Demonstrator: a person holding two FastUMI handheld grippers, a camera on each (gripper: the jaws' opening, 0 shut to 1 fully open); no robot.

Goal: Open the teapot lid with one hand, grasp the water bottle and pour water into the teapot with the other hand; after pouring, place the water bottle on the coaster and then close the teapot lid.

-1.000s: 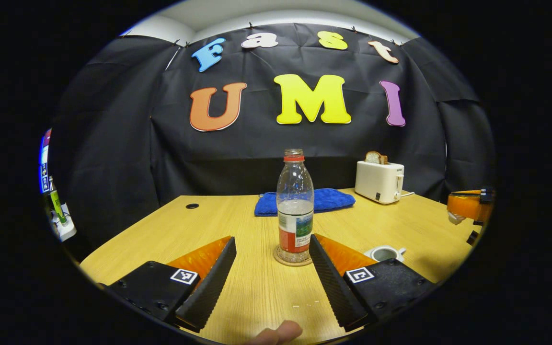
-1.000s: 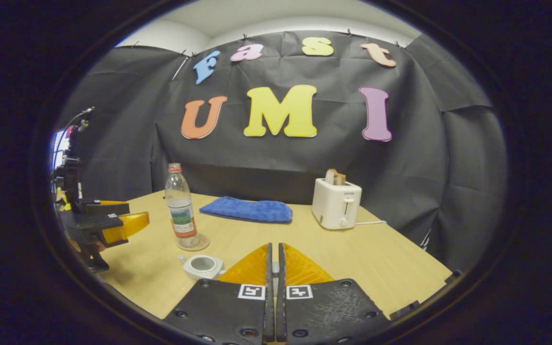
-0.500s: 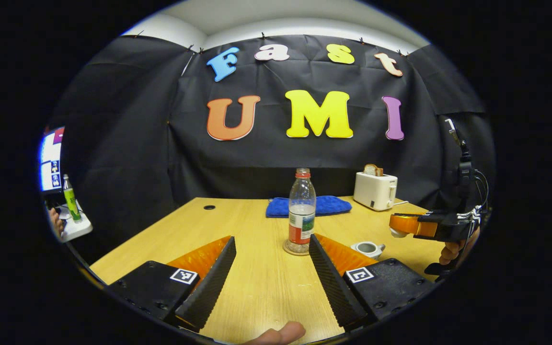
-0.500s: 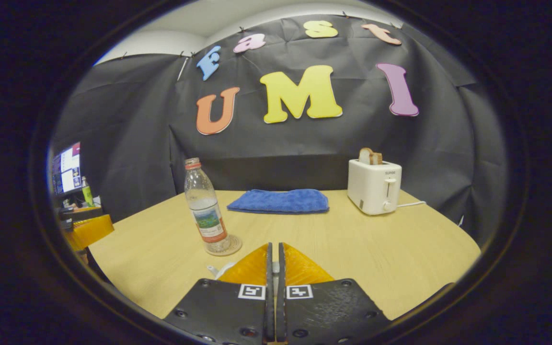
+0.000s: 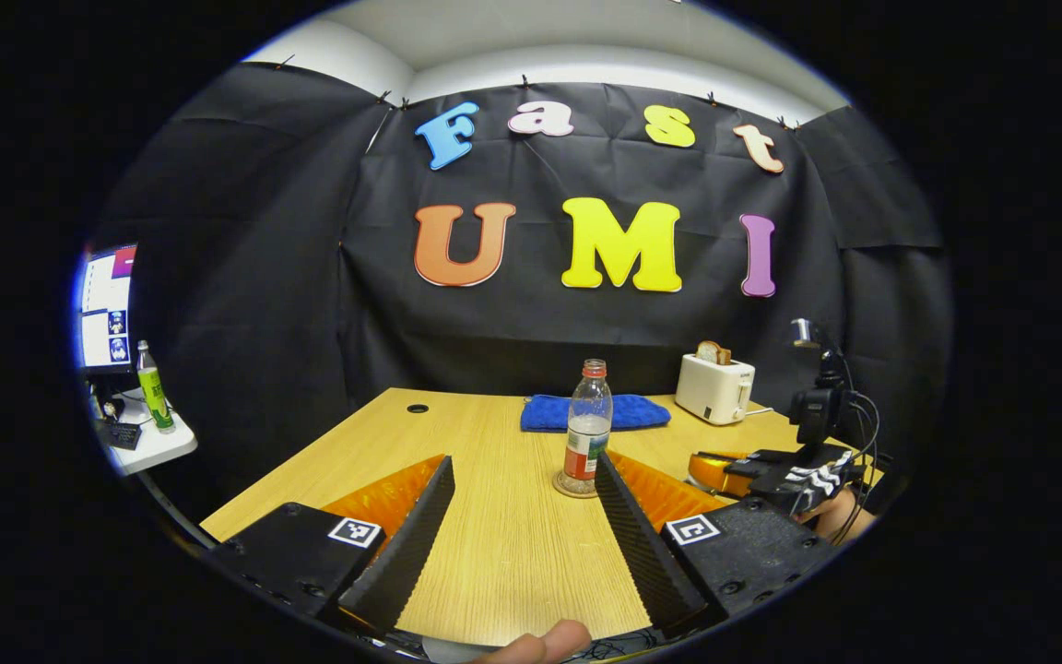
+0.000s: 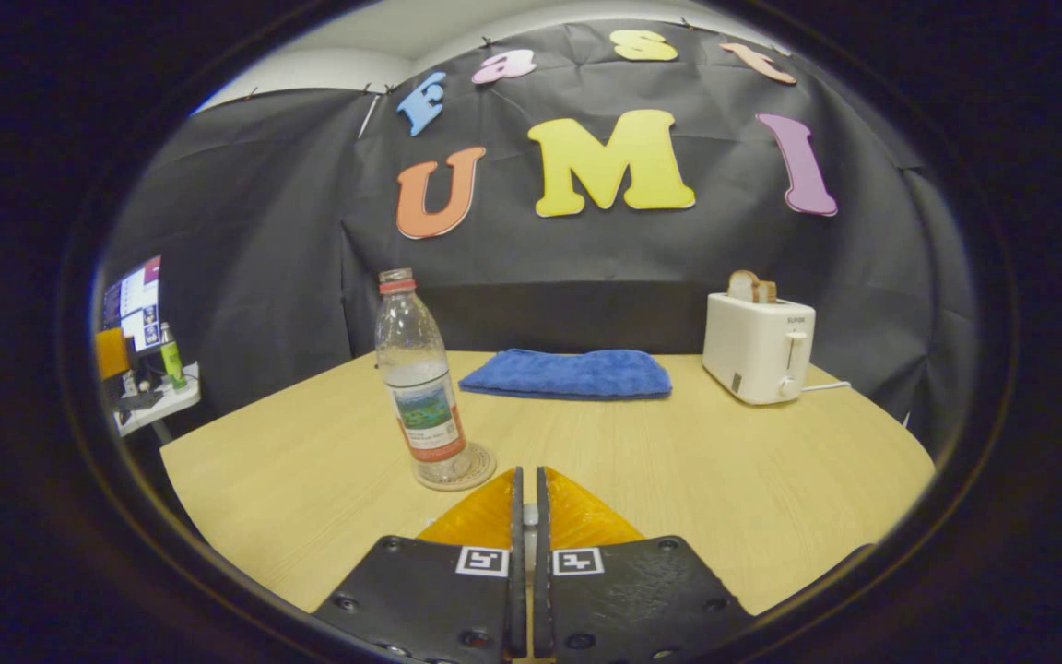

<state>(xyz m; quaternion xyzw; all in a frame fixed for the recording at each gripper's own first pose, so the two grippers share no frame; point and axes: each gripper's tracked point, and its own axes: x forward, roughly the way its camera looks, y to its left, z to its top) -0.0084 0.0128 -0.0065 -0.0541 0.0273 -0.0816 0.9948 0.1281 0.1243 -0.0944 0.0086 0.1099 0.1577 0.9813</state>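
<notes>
The water bottle [image 5: 588, 422] stands upright on its coaster [image 5: 575, 485] mid-bench, dead ahead of the left gripper [image 5: 524, 535], jaws apart; right gripper [image 6: 525, 553], jaws together, sits nearer it.

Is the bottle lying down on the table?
No, the clear plastic water bottle with a red cap stands upright on the round coaster.

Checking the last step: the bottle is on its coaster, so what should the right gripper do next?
Probably lower the right gripper and open it to seat the lid. The water bottle stands upright on the coaster, the left gripper is open and clear of it, and the right one is shut, low over the table; lid and teapot are hidden.
</notes>
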